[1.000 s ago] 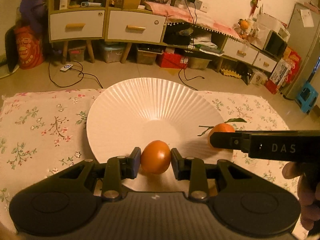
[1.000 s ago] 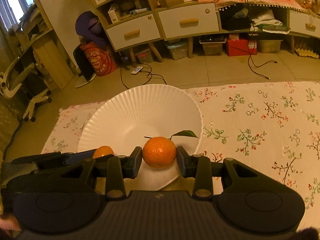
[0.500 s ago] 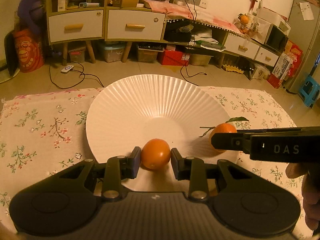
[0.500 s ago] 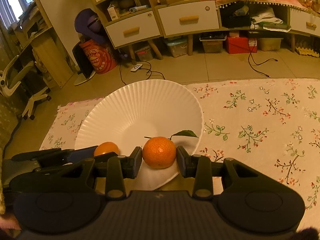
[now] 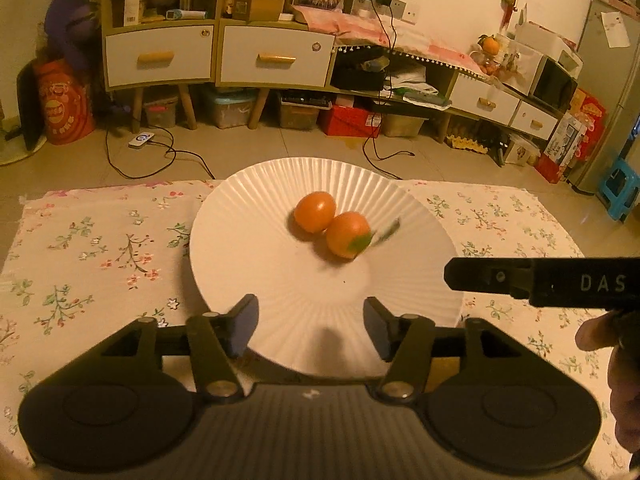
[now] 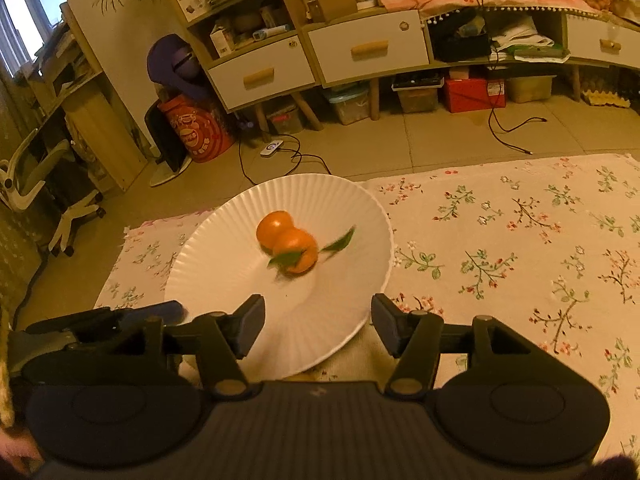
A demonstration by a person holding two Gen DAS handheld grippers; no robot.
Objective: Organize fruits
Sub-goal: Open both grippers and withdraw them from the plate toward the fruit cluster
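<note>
Two orange fruits lie touching in the middle of a white ribbed plate (image 5: 248, 264) (image 6: 208, 256). The smooth orange (image 5: 315, 211) (image 6: 274, 225) sits farther back. The leafy mandarin (image 5: 347, 234) (image 6: 296, 255) lies in front of it, its green leaves blurred. My left gripper (image 5: 310, 326) hovers over the plate's near rim, its jaws opening with nothing between them. My right gripper (image 6: 318, 328) stands over the plate's near right rim, jaws likewise opening and empty. In the left wrist view the right gripper (image 5: 540, 280) shows as a black bar at the right.
The plate rests on a floral tablecloth (image 5: 100, 248) (image 6: 520, 240) covering a low table. Beyond the table's far edge lie the tiled floor, cables and white-drawer cabinets (image 5: 216, 56). A person's fingers (image 5: 600, 336) hold the right gripper.
Both grippers let go of their fruit and opened. The orange and the mandarin dropped onto the plate and rolled together at its middle, away from the fingers.
</note>
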